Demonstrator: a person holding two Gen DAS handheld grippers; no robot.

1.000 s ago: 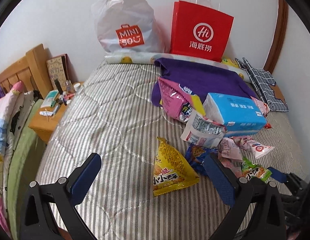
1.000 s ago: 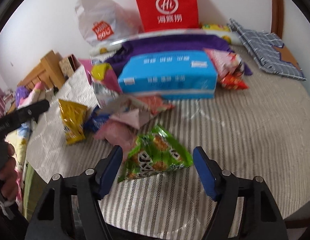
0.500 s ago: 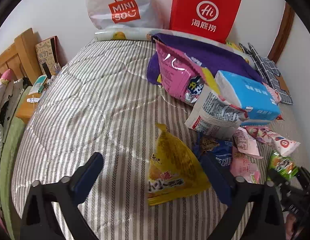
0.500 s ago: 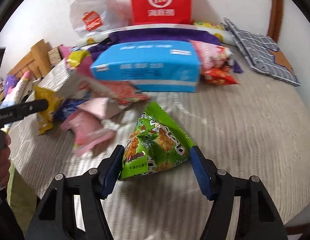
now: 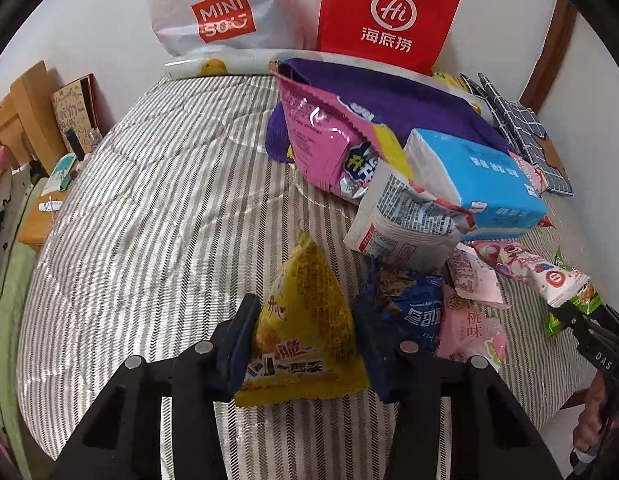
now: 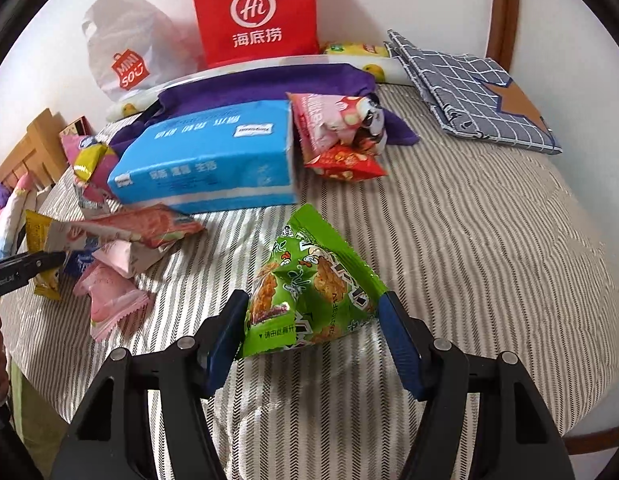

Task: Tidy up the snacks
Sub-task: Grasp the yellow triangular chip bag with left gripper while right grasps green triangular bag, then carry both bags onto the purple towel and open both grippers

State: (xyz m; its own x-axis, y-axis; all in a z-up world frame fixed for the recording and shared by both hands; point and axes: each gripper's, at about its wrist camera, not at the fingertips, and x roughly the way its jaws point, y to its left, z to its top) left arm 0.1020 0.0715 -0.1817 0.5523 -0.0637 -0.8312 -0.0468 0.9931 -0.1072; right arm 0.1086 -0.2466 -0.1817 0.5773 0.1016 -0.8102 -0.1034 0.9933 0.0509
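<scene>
The sorting had barely begun. The left gripper (image 5: 303, 344), its jaws just closing, pinched a yellow packet (image 5: 301, 320) sitting on the bed (image 5: 157, 216); the right gripper (image 6: 313, 332) gripped a green packet (image 6: 309, 292) the same way. The other snacks (image 5: 405, 220) lay heaped mid-bed beside a blue tissue pack (image 6: 205, 160). Two shopping bags (image 5: 389, 12) leaned against the white wall.

Blue snack packet (image 5: 413, 312) partly hidden behind others.
</scene>
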